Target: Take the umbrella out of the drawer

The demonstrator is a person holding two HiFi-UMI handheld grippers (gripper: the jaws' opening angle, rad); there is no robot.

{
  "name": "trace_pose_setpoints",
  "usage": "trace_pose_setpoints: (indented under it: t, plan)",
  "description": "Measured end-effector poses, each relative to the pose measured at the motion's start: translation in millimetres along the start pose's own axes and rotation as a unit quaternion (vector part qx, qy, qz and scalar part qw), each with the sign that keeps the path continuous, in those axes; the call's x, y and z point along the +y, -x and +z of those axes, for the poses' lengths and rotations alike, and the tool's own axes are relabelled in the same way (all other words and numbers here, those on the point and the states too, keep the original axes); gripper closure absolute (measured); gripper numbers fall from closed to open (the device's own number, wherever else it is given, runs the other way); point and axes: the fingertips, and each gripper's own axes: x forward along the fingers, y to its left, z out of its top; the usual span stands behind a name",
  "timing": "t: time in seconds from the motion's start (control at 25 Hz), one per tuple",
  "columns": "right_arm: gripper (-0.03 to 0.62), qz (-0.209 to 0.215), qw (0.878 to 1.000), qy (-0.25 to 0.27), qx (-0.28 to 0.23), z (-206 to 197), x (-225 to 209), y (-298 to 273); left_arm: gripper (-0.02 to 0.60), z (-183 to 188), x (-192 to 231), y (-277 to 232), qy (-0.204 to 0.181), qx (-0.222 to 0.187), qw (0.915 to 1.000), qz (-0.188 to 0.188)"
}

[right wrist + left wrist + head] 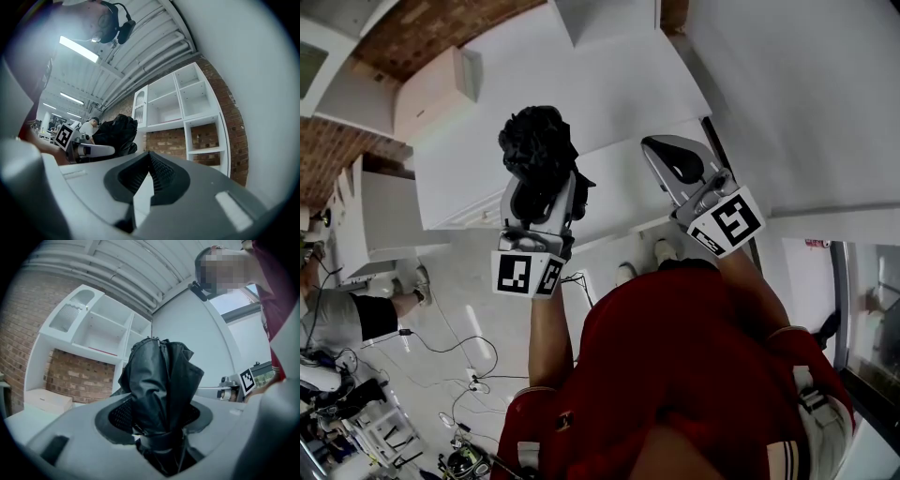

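A folded black umbrella [538, 141] [161, 380] sticks up out of my left gripper [542, 187] [159, 420], whose jaws are shut on its strapped lower part. It hangs in the air in front of the white drawer unit [609, 94], touching nothing else. To its right my right gripper [661, 150] [149, 157] is raised at about the same height, its jaws shut with nothing between them. The right gripper view shows the umbrella [115, 131] and the left gripper [91, 150] off to its left. The drawer's inside is hidden.
White open shelving [98, 329] [187, 103] stands against a brick wall. A pale box [431, 94] sits to the left of the white unit. A seated person [356, 314] and floor cables [459, 356] are at the lower left.
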Motion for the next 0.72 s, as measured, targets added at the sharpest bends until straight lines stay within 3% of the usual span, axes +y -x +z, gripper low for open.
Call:
trace_pose_setpoints:
  t: [0.72]
  plan:
    - [0.583, -0.003, 1.000, 0.029, -0.004, 7.2, 22.8, -1.6, 0.342, 18.8, 10.7, 22.3, 0.001, -0.030, 0.9995, 0.000]
